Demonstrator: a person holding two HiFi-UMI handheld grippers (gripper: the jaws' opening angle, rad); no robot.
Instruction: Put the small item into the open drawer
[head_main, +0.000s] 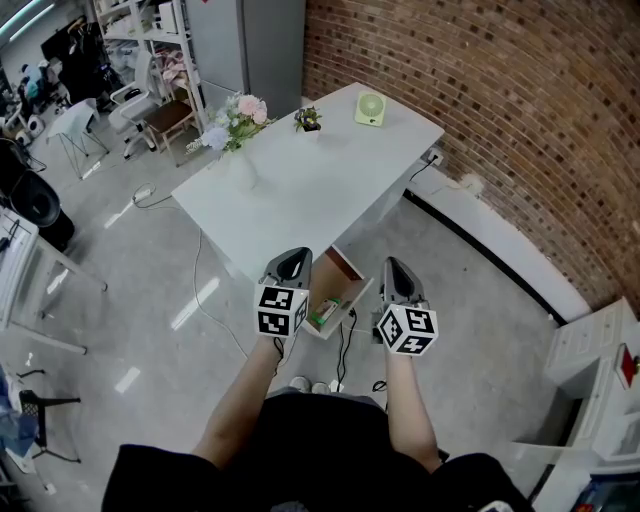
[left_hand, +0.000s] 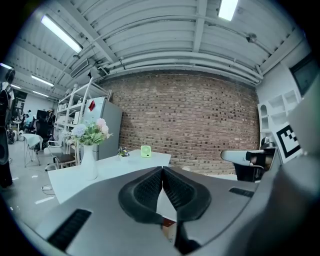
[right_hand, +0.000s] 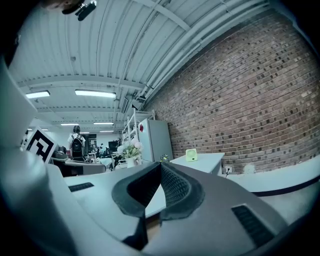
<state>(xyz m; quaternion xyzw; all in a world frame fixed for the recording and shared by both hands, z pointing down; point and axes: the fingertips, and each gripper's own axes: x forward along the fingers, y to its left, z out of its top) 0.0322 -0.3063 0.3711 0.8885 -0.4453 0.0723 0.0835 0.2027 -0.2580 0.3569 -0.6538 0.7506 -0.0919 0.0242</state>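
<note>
A white table (head_main: 300, 190) stands in front of me. Below its near edge an open drawer (head_main: 345, 293) juts out, with something green (head_main: 323, 313) lying inside. A small light-green item (head_main: 370, 108) sits at the table's far corner; it also shows in the left gripper view as the green item (left_hand: 145, 151) and in the right gripper view as the green item (right_hand: 191, 155). My left gripper (head_main: 293, 262) hovers at the drawer's left side, my right gripper (head_main: 395, 268) at its right. Both are shut with nothing held: left gripper (left_hand: 162, 172), right gripper (right_hand: 161, 167).
A vase of flowers (head_main: 238, 120) and a small potted plant (head_main: 308, 120) stand on the table. A brick wall (head_main: 500, 110) runs along the right, with a white cabinet (head_main: 600, 370) near it. Cables (head_main: 345, 350) trail on the floor under the drawer. Shelves and chairs (head_main: 150, 90) fill the back left.
</note>
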